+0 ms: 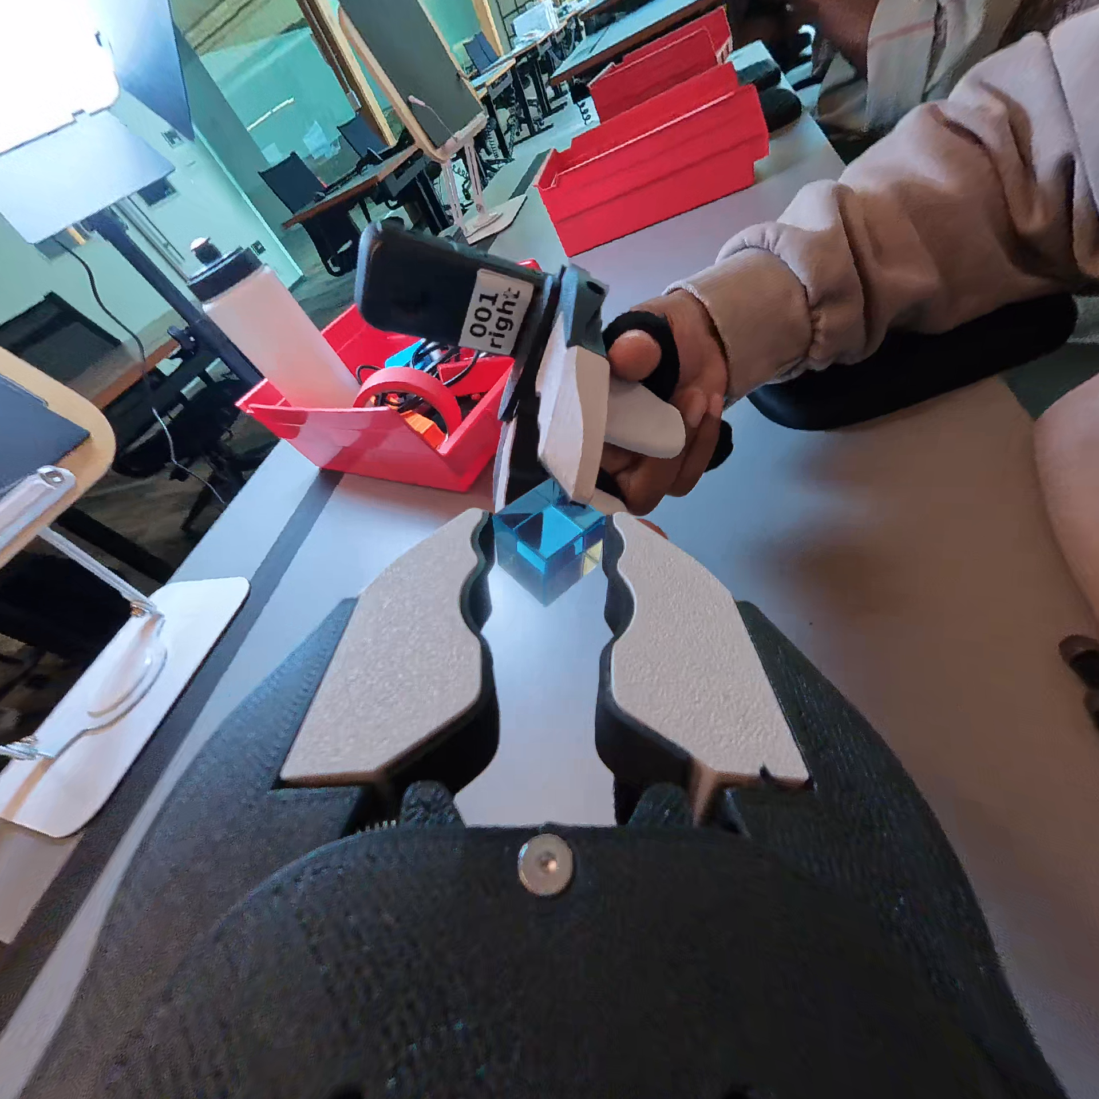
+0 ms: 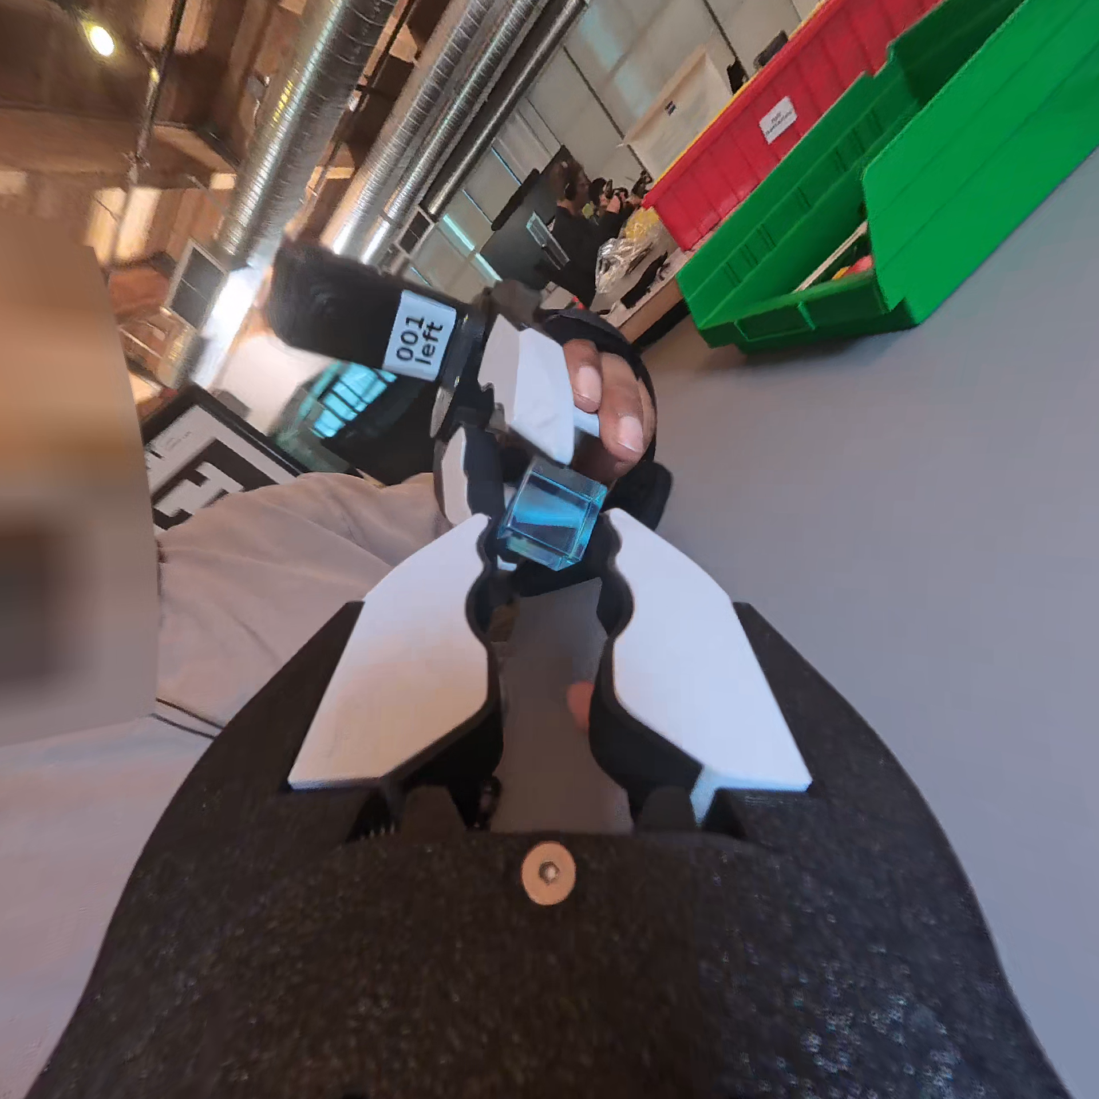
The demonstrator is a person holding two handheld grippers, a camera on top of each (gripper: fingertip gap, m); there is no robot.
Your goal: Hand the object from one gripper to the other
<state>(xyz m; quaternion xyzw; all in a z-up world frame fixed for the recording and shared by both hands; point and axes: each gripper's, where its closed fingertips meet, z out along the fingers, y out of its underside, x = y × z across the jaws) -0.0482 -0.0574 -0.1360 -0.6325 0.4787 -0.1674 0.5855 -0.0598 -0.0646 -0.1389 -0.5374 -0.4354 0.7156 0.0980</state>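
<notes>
blue glass cube (image 1: 550, 544) gripped at tips of both claws, left claw (image 1: 547, 535) clamped on it, right claw (image 2: 550, 538) likewise, above grey worktop (image 1: 832, 571)

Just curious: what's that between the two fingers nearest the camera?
A clear blue cube, between the left gripper's fingers in the left wrist view.

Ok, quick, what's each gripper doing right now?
Left gripper: closed on the blue cube.
Right gripper: also closed on the blue cube, mid-handover.
</notes>
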